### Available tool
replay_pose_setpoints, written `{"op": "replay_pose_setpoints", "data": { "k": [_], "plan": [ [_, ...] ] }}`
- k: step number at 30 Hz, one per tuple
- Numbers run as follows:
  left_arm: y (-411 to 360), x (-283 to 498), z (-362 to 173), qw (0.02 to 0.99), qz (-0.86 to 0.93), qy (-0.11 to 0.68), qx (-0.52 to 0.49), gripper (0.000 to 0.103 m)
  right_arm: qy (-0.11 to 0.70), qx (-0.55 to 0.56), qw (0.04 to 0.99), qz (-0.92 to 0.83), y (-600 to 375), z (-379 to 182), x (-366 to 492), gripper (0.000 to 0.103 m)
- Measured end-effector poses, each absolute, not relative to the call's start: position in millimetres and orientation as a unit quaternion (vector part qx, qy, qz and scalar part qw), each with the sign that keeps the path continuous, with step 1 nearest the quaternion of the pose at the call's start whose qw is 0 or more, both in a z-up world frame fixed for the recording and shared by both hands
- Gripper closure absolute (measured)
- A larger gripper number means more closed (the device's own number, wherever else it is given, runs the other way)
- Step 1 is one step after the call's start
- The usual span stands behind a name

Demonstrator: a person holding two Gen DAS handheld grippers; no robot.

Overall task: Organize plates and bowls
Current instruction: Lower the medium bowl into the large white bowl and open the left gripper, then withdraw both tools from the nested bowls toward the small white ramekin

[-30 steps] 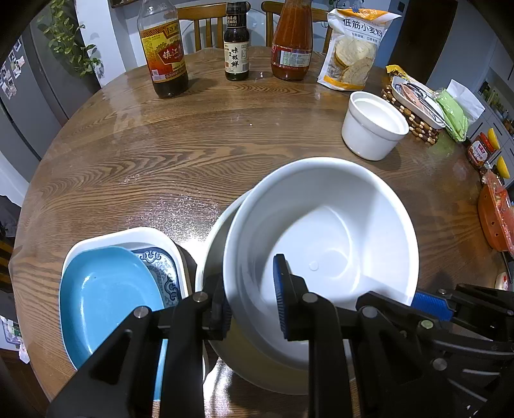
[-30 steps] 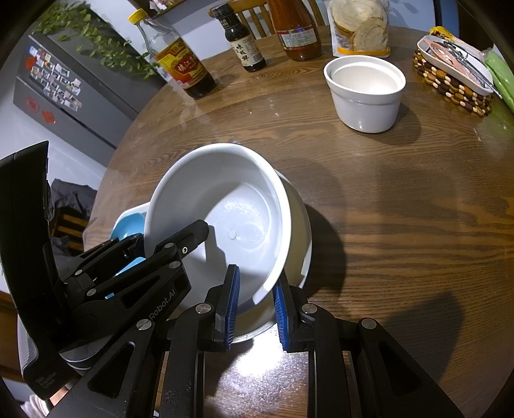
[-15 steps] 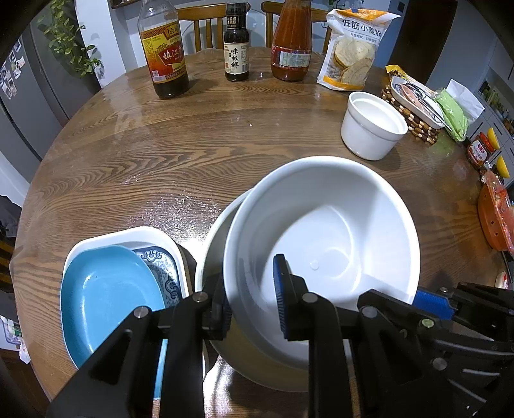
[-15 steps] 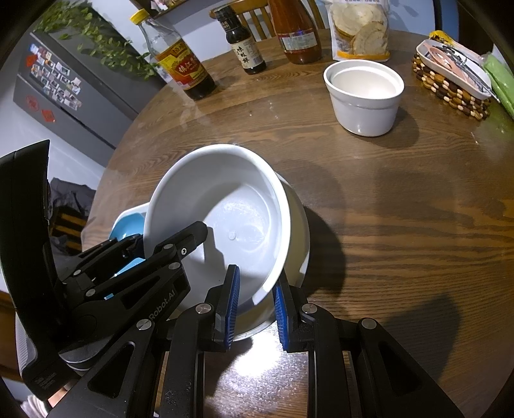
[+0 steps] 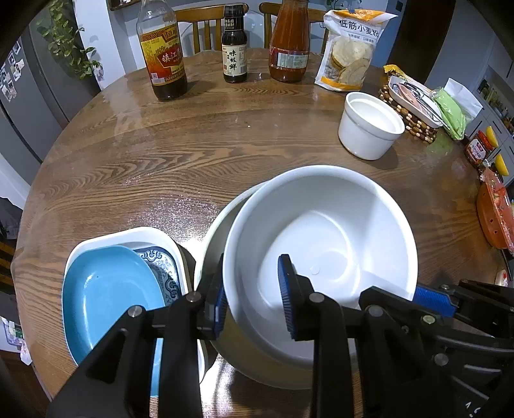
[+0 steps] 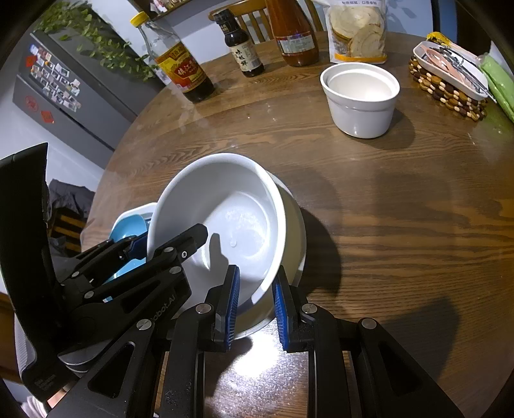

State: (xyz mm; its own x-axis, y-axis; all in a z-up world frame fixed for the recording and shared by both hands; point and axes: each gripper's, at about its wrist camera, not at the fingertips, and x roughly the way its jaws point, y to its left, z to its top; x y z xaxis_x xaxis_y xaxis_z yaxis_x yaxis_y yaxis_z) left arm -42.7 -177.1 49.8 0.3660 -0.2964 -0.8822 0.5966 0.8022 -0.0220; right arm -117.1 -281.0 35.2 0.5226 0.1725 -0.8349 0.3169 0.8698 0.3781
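Pinching the white bowl [image 6: 231,225] rim, my right tool [image 6: 255,302]; my left tool [image 5: 253,295] is just loosening there; only its view shows the blue plate [image 5: 109,295] whole.

A home dining area is shown: round wood worktop [image 5: 199,151] w/ sauce bottles [image 5: 164,54], chairs [image 5: 205,25], fridge [image 6: 74,86] covered w/ magnets.

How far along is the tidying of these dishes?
Partly done. The blue plate already lies in a white dish. In hand: the big white bowl sits tilted in another bowl; the right gripper clamps its rim, and the left gripper's jaws, astride the rim, have just been opening. Left: the small white bowl stands alone.
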Motion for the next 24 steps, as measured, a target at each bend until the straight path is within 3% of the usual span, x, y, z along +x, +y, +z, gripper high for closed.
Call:
{"op": "replay_pose_setpoints", "data": {
  "k": [11,24],
  "plan": [
    [-172.9,-42.1,55.6,0.817,-0.272,0.486,0.148,0.064,0.483,0.246,0.839,-0.044,-281.4,39.5,-117.4,0.081],
    [-172.5,-43.6,59.4,0.819,-0.273,0.482,0.147,0.062,0.481,0.246,0.84,-0.044,-280.5,41.5,-118.9,0.081]
  ]
}}
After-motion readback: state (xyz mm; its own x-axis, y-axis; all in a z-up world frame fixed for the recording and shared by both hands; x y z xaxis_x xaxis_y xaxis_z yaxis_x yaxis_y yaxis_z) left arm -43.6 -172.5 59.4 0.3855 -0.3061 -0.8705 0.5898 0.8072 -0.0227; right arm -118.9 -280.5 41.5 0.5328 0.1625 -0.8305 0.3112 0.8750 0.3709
